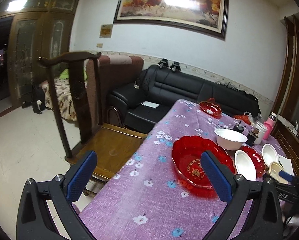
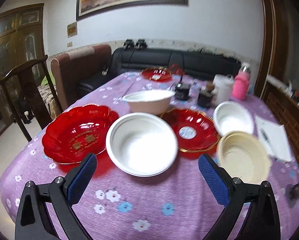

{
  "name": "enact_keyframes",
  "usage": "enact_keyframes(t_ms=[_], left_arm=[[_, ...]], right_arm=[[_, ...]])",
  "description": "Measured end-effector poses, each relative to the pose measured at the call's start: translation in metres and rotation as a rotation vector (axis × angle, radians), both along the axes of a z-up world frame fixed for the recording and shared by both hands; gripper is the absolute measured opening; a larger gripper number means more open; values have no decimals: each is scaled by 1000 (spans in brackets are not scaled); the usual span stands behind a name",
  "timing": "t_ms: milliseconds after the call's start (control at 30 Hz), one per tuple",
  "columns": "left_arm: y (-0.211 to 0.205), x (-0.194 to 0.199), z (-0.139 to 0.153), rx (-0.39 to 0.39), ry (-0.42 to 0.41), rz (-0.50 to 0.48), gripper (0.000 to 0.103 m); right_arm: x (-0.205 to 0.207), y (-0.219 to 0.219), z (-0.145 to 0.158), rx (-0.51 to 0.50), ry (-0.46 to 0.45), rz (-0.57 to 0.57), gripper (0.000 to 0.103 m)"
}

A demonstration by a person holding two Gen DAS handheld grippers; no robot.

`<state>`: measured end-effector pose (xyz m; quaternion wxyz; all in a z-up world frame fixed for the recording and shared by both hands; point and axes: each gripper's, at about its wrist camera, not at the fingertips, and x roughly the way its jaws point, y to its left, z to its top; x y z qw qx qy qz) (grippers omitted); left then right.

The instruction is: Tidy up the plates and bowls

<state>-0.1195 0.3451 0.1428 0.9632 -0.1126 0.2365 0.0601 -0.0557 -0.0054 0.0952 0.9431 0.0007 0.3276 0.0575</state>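
Observation:
On the purple flowered tablecloth (image 2: 149, 204) lie a large red scalloped plate (image 2: 77, 132), a white bowl (image 2: 141, 144) beside it, a smaller red plate (image 2: 191, 132), a deep white bowl (image 2: 149, 101) behind, a small white bowl (image 2: 232, 118) and a cream bowl (image 2: 243, 156). A third red plate (image 2: 156, 73) sits far back. My right gripper (image 2: 147, 170) is open and empty, just in front of the near white bowl. My left gripper (image 1: 149, 170) is open and empty near the table's left edge, its right finger over the large red plate (image 1: 191, 160).
A wooden chair (image 1: 89, 120) stands at the table's left edge. A black sofa (image 1: 179, 88) is behind. A pink bottle (image 2: 241, 84), white cup (image 2: 222, 88), dark small items (image 2: 182, 91) and paper with a pen (image 2: 271, 138) occupy the table's back right.

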Motion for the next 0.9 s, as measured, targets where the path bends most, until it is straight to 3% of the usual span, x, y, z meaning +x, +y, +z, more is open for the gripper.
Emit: enact_keyframes(t_ms=[167,267,367,467,633,800,900], left_arm=[[-5,50,-19,-30,119,-63,103],[-2,79,-36,-105,198,-101,103],[3,101,-50,-198,250,-116,103],[1,121,-59,-232,287,-111,103],[-8,146,-72,-265,329,-133,103],[-14,176,-86,-277,373,-139,103],[-18,197,-95,-297,399,-146,103]], right_arm=[[21,0,-11,78,63,49,101],[36,-6,-15,170,114,71,98],[54,-14,-22,289,186,85,90],[69,-17,-32,412,279,121,75],[46,-8,-36,571,328,201,73],[23,23,-34,582,341,326,73],[35,40,-42,507,353,289,73]])
